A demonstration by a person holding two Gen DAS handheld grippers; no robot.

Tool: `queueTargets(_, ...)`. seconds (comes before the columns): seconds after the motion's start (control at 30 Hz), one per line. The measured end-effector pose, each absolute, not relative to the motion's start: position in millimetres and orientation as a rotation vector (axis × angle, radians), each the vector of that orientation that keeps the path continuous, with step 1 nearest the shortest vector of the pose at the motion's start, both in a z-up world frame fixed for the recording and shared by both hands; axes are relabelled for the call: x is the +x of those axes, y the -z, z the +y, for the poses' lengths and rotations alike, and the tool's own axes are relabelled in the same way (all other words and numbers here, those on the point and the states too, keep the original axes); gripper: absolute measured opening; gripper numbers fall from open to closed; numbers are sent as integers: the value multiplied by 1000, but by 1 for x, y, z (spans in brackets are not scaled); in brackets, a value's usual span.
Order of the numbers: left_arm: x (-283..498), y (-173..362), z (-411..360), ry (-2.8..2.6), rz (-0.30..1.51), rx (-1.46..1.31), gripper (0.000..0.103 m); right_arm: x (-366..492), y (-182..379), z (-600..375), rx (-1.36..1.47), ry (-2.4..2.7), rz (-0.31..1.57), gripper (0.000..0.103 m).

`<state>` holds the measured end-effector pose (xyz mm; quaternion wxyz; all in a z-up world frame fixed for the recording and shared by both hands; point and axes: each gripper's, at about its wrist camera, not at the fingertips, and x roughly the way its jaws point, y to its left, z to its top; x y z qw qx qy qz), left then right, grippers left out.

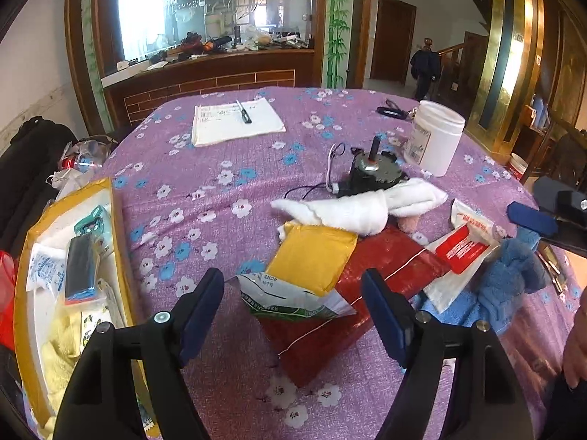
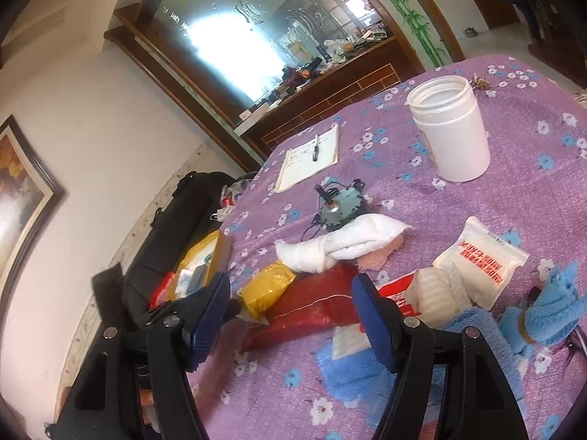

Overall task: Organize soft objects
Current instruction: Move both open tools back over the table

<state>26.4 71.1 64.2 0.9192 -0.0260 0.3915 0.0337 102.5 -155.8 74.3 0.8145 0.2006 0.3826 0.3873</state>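
Yellow padded pouch (image 1: 312, 256) lies just ahead between the open, empty left gripper (image 1: 293, 315) fingers.

— Can you read anything?
— Red print on the white packet (image 2: 480, 262), but illegible. The notepad (image 1: 234, 124) has handwriting, too small.
— The white jar's label (image 1: 418, 143)?
— Blurred too.

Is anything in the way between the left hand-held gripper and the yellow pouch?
Nothing visible blocks it. The left hand-held gripper stands open and empty just short of the yellow pouch, which lies uncovered on top of the red bag.
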Motion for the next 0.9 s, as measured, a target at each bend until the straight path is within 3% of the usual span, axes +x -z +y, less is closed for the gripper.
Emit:
queueTargets(0.17,24,-57,73,-89,789,-33,74,101,-71,-151,416,-834,826,74)
queueTargets(0.27,21,-56,74,-91,776,-25,31,102,-68,-149,405,-821,835,74)
queueTargets(0.3,22,-55,77,-65,788,-50,4,102,-67,-149,406,-820,838,74)
queueTargets(0.33,23,-53,79,-55,798,-66,0,103,-66,-149,408,-821,841,74)
queueTargets(0.6,20,-52,88,-29,811,-102,0,105,-62,-149,413,-813,853,74)
queueTargets(0.67,24,-56,96,-35,821,-143,10,106,-62,-149,415,-813,855,74)
queueTargets(0.7,28,-58,100,-37,836,-160,35,106,-62,-149,416,-811,855,74)
queueTargets(0.73,33,-60,102,-29,848,-165,69,106,-62,-150,417,-811,854,74)
queueTargets(0.77,39,-61,104,-23,856,-161,80,106,-62,-149,416,-811,853,75)
queueTargets(0.8,46,-63,106,-40,854,-151,85,107,-62,-150,415,-809,853,75)
queueTargets(0.9,64,-59,110,-19,912,-186,85,107,-62,-150,418,-811,857,75)
